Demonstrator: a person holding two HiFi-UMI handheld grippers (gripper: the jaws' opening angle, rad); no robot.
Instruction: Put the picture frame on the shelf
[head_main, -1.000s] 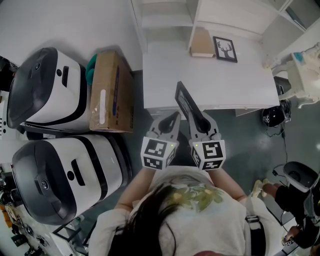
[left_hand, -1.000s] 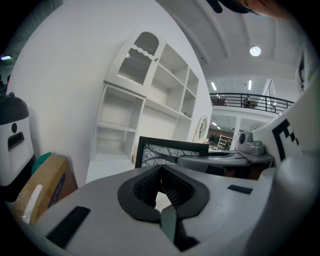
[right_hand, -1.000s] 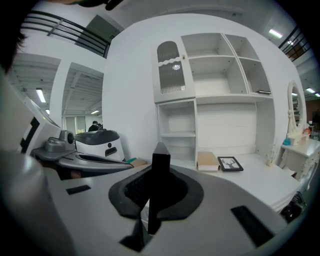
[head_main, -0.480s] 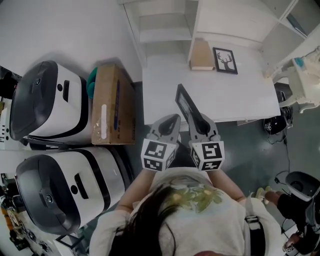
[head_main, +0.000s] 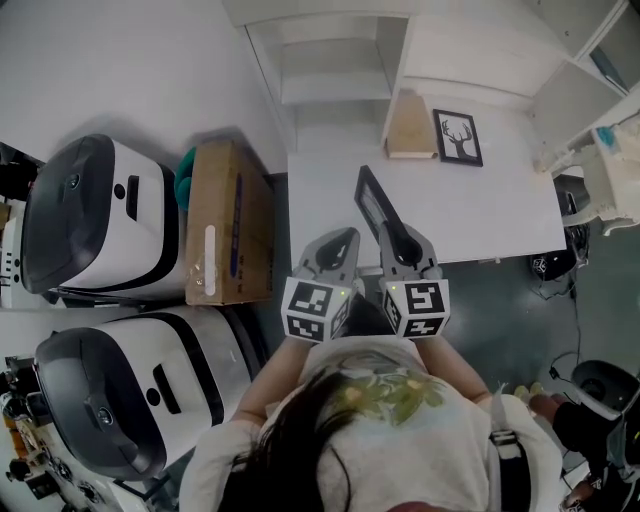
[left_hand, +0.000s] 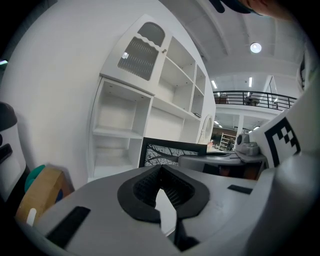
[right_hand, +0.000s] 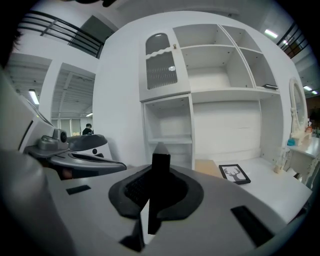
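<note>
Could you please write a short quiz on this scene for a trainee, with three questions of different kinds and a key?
1. True or false: the right gripper is shut on a black picture frame, seen edge-on between its jaws.
2. What lies beside the deer picture on the white desk?
A. a tan board
B. a mug
C. a laptop
3. Fill in the blank: the jaws of the left gripper are ____, with nothing between them.

Key: 1 true; 2 A; 3 shut.
</note>
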